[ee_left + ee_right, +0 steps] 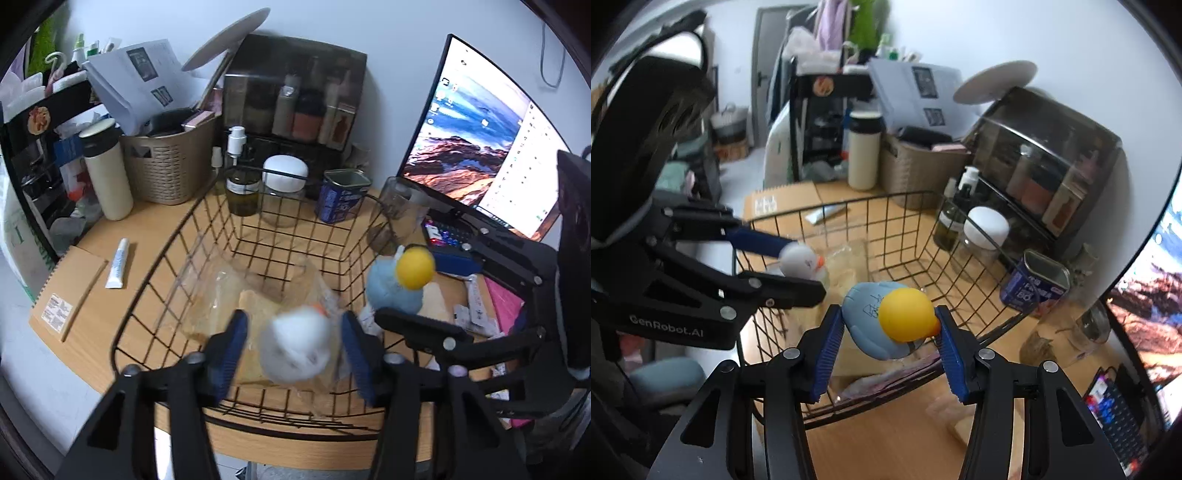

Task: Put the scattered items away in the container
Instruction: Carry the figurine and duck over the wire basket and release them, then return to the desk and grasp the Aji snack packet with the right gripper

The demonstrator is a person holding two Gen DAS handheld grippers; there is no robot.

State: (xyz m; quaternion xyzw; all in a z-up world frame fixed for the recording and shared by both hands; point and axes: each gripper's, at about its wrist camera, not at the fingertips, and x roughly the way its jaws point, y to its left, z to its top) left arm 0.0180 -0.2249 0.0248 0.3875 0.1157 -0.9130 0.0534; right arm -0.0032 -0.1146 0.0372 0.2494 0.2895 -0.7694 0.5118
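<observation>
Hovering over the near part of the black wire basket (155, 280), the left gripper (293, 350) has its blue pads spread either side of a blurred white duck toy (295, 347); whether they touch it cannot be told. At the basket's right rim the right gripper (890, 325) is clamped on a blue duck toy with a yellow head (886, 321). A clear bag of bread (236, 295) lies in the basket. On the bench (155, 229), a white tube (117, 264) lies left of the basket beside a brown notebook (66, 291).
</observation>
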